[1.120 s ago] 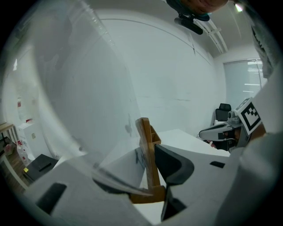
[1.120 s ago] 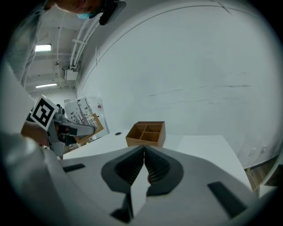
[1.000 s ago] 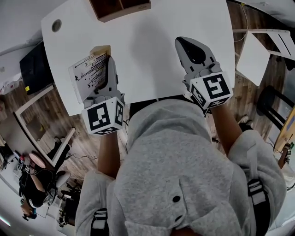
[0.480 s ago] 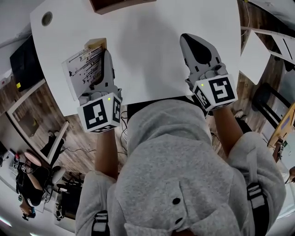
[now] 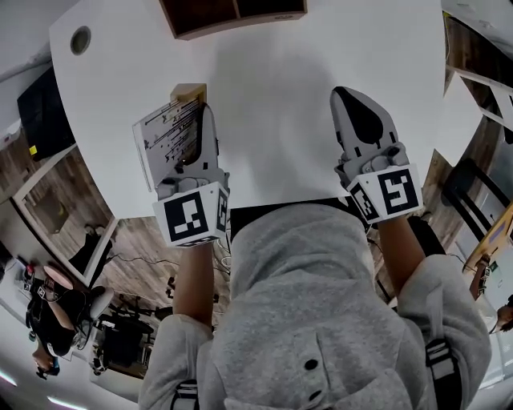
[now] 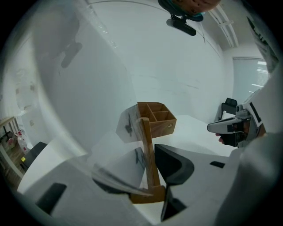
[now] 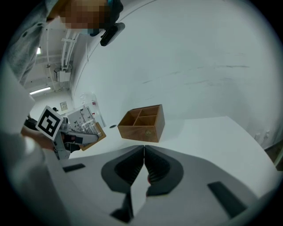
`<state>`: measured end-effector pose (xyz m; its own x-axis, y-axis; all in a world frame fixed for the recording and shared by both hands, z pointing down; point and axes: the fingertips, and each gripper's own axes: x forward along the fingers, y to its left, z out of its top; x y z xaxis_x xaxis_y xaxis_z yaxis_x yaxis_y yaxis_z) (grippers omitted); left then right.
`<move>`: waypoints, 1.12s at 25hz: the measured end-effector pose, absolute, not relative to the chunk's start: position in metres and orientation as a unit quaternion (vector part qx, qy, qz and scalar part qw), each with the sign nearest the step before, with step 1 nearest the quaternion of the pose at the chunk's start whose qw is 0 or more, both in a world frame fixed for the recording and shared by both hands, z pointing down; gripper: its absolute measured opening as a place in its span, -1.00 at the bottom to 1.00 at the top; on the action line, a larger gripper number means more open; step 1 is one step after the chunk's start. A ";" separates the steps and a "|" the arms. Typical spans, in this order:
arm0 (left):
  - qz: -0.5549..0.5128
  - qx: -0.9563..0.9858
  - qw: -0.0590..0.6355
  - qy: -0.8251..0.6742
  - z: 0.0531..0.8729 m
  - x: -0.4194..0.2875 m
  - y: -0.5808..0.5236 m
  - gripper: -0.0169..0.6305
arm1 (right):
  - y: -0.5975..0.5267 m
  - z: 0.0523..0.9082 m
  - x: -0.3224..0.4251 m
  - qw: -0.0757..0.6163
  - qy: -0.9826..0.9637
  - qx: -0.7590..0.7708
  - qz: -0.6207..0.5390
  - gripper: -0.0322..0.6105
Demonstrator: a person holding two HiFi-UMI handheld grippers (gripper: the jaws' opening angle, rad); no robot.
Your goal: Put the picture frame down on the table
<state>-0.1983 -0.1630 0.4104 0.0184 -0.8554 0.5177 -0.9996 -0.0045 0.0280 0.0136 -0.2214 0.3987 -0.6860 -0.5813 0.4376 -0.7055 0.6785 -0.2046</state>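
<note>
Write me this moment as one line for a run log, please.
left gripper: shut on picture frame | frame: over table, not released | right gripper: shut, empty

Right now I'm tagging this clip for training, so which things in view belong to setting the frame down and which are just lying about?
In the job: picture frame, held in the left gripper; white table.
Lying about: wooden compartment box at the table's far edge; right gripper, shut and empty.
</note>
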 end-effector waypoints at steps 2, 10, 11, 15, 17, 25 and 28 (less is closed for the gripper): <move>0.183 0.684 0.203 -0.676 0.420 -0.201 -0.168 -0.36 | -0.224 0.407 0.011 0.173 -0.898 0.358 0.187 -0.82; 0.199 0.682 0.205 -0.673 0.437 -0.203 -0.177 -0.36 | -0.224 0.419 0.005 0.182 -0.899 0.348 0.191 -0.82; 0.200 0.681 0.207 -0.673 0.439 -0.205 -0.178 -0.36 | -0.224 0.420 0.003 0.183 -0.899 0.348 0.194 -0.82; 0.203 0.678 0.212 -0.673 0.446 -0.212 -0.178 -0.36 | -0.222 0.424 -0.004 0.188 -0.897 0.347 0.200 -0.82; 0.204 0.678 0.212 -0.673 0.448 -0.216 -0.178 -0.36 | -0.221 0.425 -0.009 0.188 -0.897 0.346 0.200 -0.82; 0.197 0.673 0.221 -0.677 0.453 -0.217 -0.185 -0.36 | -0.221 0.431 -0.015 0.190 -0.896 0.344 0.208 -0.82; 0.199 0.671 0.224 -0.679 0.455 -0.219 -0.186 -0.36 | -0.221 0.432 -0.018 0.189 -0.896 0.343 0.211 -0.82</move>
